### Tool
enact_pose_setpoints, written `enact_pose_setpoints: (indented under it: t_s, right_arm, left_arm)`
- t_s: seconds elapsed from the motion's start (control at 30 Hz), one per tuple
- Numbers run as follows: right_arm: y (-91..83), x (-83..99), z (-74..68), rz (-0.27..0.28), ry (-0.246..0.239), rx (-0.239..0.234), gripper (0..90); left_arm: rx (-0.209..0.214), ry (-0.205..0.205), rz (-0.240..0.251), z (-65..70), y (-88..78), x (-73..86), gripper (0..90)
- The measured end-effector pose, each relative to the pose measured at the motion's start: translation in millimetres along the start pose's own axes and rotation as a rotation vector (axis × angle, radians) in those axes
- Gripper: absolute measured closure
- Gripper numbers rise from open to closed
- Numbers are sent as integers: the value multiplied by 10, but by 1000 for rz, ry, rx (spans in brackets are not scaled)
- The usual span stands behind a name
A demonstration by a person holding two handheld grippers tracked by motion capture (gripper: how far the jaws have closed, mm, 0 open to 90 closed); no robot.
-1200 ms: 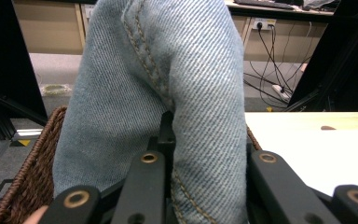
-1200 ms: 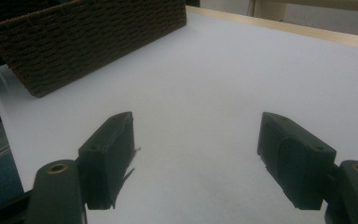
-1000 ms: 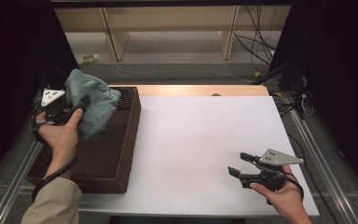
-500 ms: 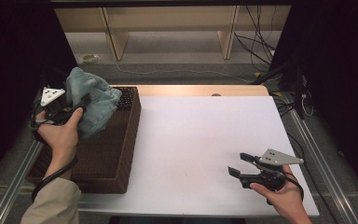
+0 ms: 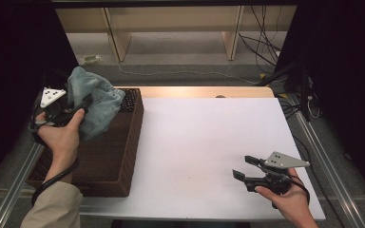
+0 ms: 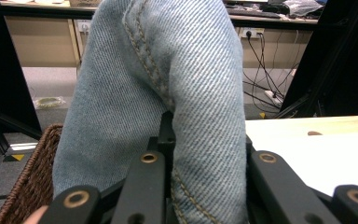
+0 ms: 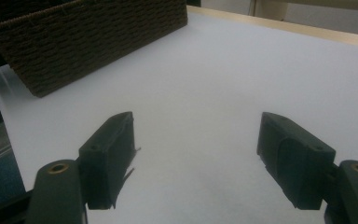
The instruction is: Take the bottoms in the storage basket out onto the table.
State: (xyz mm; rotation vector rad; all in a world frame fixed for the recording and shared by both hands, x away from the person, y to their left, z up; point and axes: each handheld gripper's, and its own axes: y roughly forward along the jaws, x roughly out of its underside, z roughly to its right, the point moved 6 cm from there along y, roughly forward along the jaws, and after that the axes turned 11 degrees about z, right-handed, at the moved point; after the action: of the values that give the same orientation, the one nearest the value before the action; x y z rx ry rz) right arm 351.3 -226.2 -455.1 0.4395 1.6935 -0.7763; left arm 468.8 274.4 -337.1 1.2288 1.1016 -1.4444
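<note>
Light-blue denim garment (image 5: 92, 107), likely jeans, is hanging bunched from the left tongs (image 5: 83, 105) above the far left corner of the wicker basket (image 5: 123, 156). In the left gripper view the denim (image 6: 168, 79) is showing diagonal twill weave, a double row of tan stitching along a raised seam, and soft rounded folds; the tongs are clamped on the fabric, with cloth pinched between the black jaws and spilling over both sides. The garment's overall shape is hard to make out, since it is crumpled and its lower part is cut off behind the jaws.

The basket is rectangular, dark brown, tightly woven, sitting on the left edge of the table (image 5: 204, 137). Its interior is looking dark; whether anything is lying inside cannot be told, as the person's left hand (image 5: 64, 137) and beige sleeve are covering part of it. The basket's side wall (image 7: 88, 42) is also appearing in the right gripper view, with coarse horizontal braiding.

The table top is white, matte and smooth, with a pale wood strip along the far edge.

The right tongs (image 5: 242, 167) are hovering low over the near right part of the table, jaws standing apart with nothing between them, well apart from the basket and denim. A grey three-cornered plate is sitting on top of each gripper.
</note>
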Motion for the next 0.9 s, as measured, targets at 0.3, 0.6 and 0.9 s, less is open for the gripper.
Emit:
enact_pose_setpoints:
  t_s: [0.3, 0.6, 0.9]
  right_arm:
    - [0, 2, 1, 0, 1, -1, 286]
    - [0, -1, -2, 1, -1, -2, 286]
    - [-2, -2, -4, 1, -1, -3, 287]
  left_arm:
    - [9, -1, 10, 29, -17, -38, 744]
    - [18, 1, 17, 60, -32, -69, 744]
    - [22, 3, 33, 83, -42, -91, 744]
